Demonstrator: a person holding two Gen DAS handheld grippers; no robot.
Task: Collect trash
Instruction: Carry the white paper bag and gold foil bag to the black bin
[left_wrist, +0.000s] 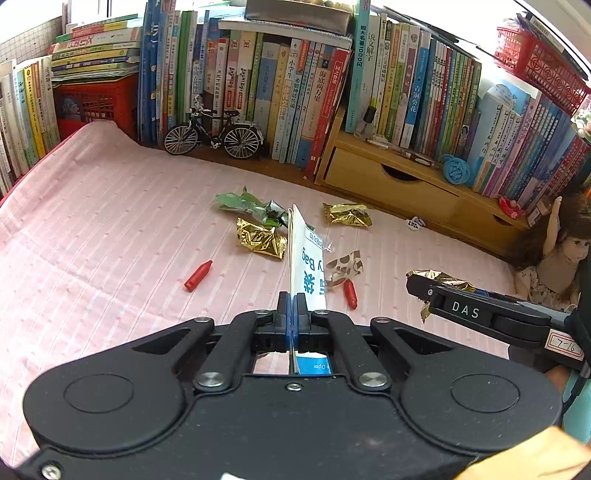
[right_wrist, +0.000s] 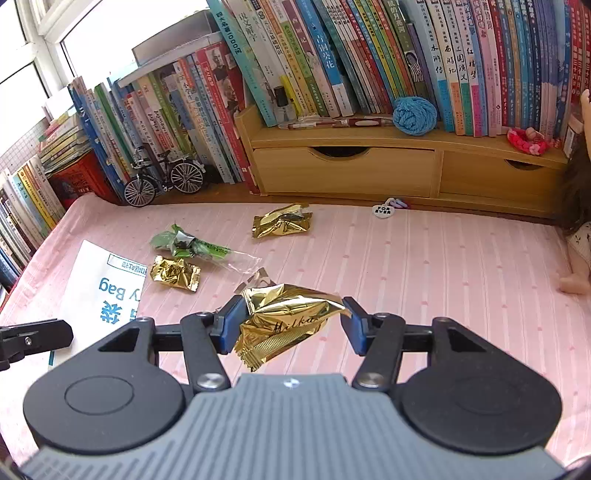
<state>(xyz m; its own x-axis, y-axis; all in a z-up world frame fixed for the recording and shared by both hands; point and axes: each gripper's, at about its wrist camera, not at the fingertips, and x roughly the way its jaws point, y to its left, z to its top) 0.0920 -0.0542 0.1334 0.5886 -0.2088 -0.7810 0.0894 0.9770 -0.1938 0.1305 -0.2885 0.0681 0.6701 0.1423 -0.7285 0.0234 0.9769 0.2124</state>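
Note:
My left gripper is shut on the edge of a white bag with blue print, held upright over the pink cloth. The bag also shows in the right wrist view. My right gripper is open, with a crumpled gold wrapper between its fingers. More trash lies on the cloth: a green wrapper, two gold wrappers, a brown spotted wrapper and two red pieces.
Rows of books line the back and left. A wooden drawer shelf stands at the back, with blue yarn on it. A model bicycle, a heart tag and a doll sit around the cloth.

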